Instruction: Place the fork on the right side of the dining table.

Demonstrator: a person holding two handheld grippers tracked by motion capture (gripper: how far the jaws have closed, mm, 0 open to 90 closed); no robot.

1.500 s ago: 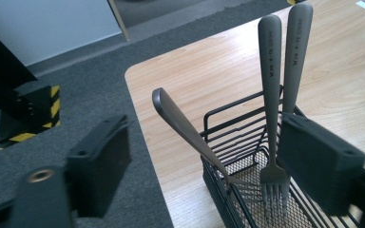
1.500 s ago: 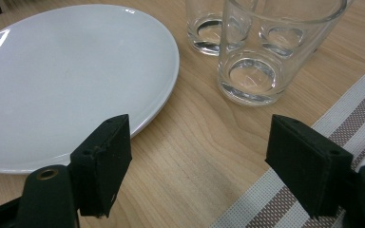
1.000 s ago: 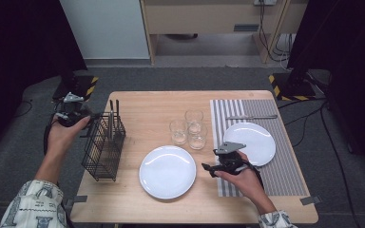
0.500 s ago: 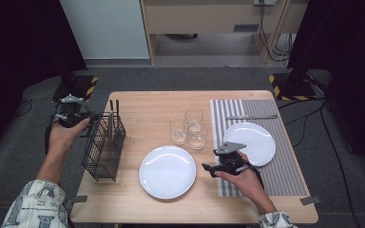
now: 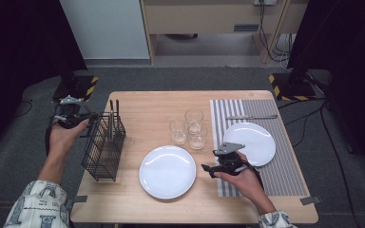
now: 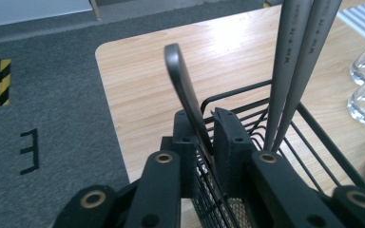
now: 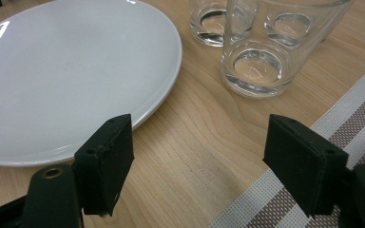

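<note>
We are working at a wooden table [image 5: 147,102]. Our left gripper [image 6: 208,142] is clamping a dark utensil handle [image 6: 183,85] inside the black wire caddy [image 5: 103,145], seemingly to lift it out; our right gripper [image 7: 199,159] is waiting wide open beside the white plate [image 7: 71,71].

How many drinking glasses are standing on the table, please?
3, clustered mid-table: one at the back, one front left, one front right beside the striped mat.
</note>
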